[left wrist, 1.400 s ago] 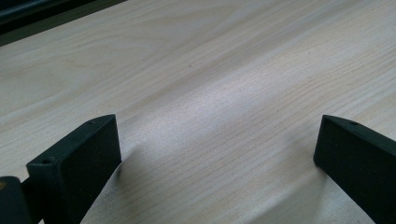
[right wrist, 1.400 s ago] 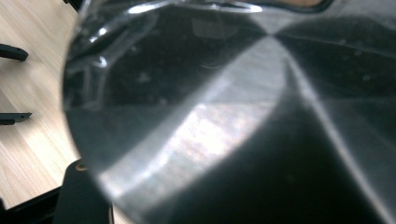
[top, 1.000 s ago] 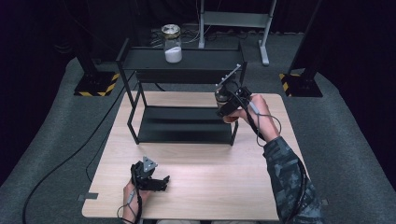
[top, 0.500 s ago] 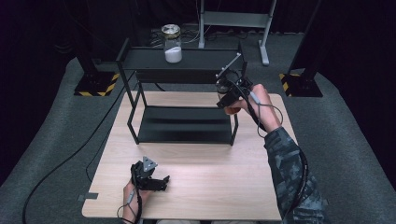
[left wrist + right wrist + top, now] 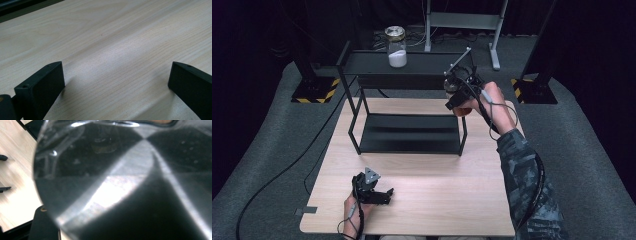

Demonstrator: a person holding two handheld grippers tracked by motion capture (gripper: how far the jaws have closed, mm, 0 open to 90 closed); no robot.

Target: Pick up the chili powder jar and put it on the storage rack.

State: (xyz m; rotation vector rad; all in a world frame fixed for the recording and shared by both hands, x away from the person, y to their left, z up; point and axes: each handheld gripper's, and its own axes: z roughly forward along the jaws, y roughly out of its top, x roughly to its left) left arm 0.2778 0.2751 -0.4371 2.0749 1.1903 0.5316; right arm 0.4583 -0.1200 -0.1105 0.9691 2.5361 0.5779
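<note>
The right gripper (image 5: 456, 86) is holding a jar (image 5: 125, 182) up in the air, just beside the right end of the rack's top shelf (image 5: 422, 62); its jaws are clamped tight around the jar, as far in as the glass is letting them go; from the right gripper view I'm looking straight onto a brushed metal lid with a clear glass edge curving round it; what's inside I cannot tell; the left gripper (image 5: 379, 192) is lying on the table (image 5: 437, 195) near the front edge, jaws spread wide with nothing but bare wood between them

As for how this jar is going to handle, I'm judging it stiff and hard, so the jaws are getting no give at all; glass and smooth metal are both slippery against flat pads, and a round body is only meeting them along narrow lines, so it could be twisting or sliding if the hand tips; it's breakable too, and the shelf is bare metal, so a hard landing could be cracking it; weight looks modest; the best hold, I'd say, is across the body just under the lid, kept upright

A second jar (image 5: 396, 47), with white stuff in it, is standing on the same top shelf well to the left; the lower shelf (image 5: 409, 132) is sitting bare
</note>
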